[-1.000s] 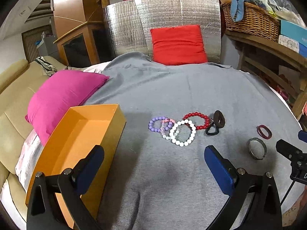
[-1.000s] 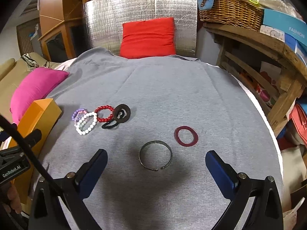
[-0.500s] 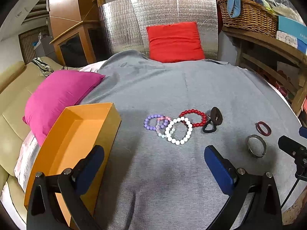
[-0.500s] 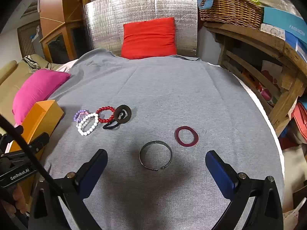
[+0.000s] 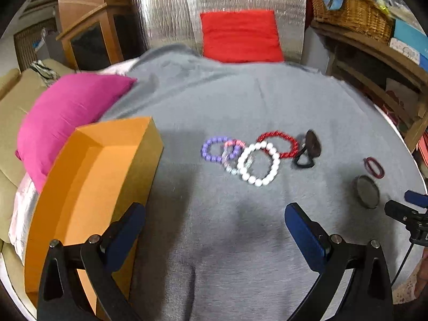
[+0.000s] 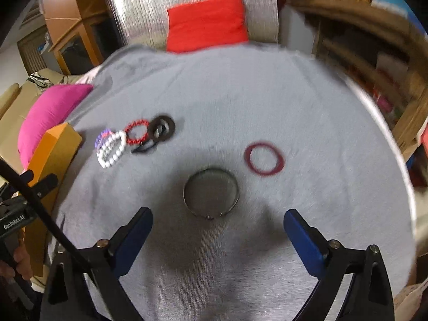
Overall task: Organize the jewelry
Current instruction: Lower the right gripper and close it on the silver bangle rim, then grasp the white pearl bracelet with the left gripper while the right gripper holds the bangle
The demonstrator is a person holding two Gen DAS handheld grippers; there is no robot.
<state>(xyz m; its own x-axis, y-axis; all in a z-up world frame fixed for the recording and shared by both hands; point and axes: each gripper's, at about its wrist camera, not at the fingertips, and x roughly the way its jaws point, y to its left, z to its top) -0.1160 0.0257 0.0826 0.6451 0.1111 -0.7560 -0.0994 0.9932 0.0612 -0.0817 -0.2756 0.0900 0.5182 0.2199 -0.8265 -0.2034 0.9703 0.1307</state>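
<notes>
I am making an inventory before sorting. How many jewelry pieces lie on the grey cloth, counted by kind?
Beaded bracelets: 4 (purple, pale pink, white, red)
Plain rings or bangles: 2 (metal bangle, dark red ring)
Black pieces: 2 (disc, loop)
Total: 8

Left gripper: 2 black angular finger arms, blue rectangular pads on inner faces, silver screw heads on each arm. Right gripper: same build, black frame, blue pads, round silver screws. Black cable crosses lower left of right-wrist view. White lettering "GenRobot.AI" on black body there. Fingers wrap handle at lower-left edge.
</notes>
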